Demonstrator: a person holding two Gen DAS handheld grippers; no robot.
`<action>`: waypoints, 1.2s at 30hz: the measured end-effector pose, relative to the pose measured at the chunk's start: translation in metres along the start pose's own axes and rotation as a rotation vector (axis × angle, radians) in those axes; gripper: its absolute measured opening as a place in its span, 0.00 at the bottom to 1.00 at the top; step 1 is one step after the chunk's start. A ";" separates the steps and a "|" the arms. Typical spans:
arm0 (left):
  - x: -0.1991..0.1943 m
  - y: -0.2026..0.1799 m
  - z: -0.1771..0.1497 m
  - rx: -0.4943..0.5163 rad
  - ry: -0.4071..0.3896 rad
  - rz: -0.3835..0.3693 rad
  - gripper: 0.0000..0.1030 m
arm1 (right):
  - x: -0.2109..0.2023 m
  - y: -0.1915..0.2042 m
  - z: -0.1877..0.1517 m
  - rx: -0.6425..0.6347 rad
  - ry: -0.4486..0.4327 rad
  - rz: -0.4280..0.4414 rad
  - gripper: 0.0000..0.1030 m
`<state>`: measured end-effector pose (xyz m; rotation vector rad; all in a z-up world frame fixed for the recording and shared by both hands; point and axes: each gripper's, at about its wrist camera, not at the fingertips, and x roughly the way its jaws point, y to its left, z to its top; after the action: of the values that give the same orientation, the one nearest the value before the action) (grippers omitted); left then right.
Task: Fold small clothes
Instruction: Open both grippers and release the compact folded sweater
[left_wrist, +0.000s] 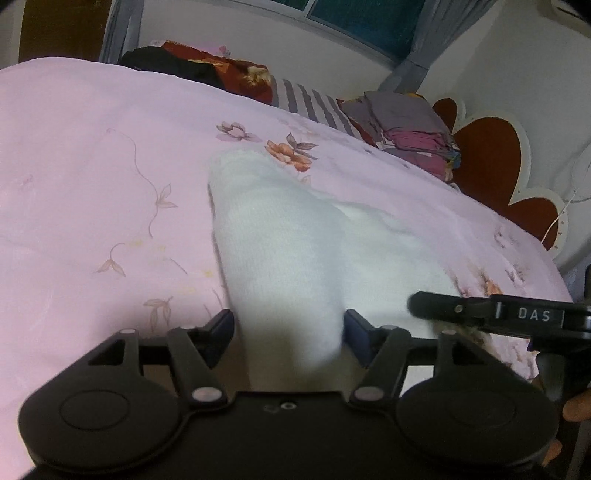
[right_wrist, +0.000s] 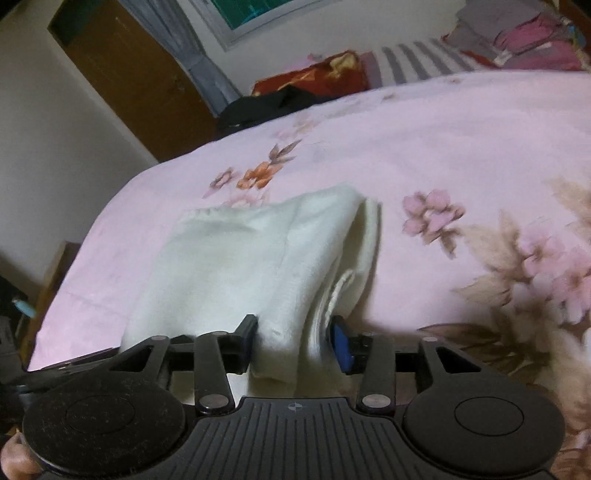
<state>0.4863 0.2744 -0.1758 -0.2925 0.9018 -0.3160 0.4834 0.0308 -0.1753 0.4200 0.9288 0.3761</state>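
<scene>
A white cloth (left_wrist: 280, 236) is seen mid-frame on the pink floral bedsheet (left_wrist: 92, 166). Its near fold is clamped by the left gripper (left_wrist: 289, 328), another bunched fold by the right gripper (right_wrist: 293, 341).

Pink floral bedspread (left_wrist: 92, 155); window (left_wrist: 362, 18); brown door (right_wrist: 147, 85).

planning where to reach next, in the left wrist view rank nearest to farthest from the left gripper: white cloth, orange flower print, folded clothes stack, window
1. white cloth: between the fingers of the left gripper.
2. orange flower print: on the pink bedspread, just past the cloth's far end.
3. folded clothes stack: at the bed's far right edge.
4. window: in the wall at the top, behind the bed.
</scene>
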 end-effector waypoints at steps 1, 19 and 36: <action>-0.006 -0.002 0.004 -0.005 -0.016 -0.004 0.59 | -0.006 0.001 0.003 -0.004 -0.016 -0.009 0.42; 0.004 -0.018 0.018 0.131 -0.097 0.075 0.56 | 0.029 0.012 0.024 -0.119 -0.082 -0.250 0.20; -0.033 -0.033 -0.070 0.102 0.021 0.134 0.57 | -0.015 0.029 -0.076 -0.277 -0.002 -0.269 0.20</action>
<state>0.4062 0.2490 -0.1814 -0.1341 0.9183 -0.2405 0.4088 0.0624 -0.1912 0.0400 0.9027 0.2531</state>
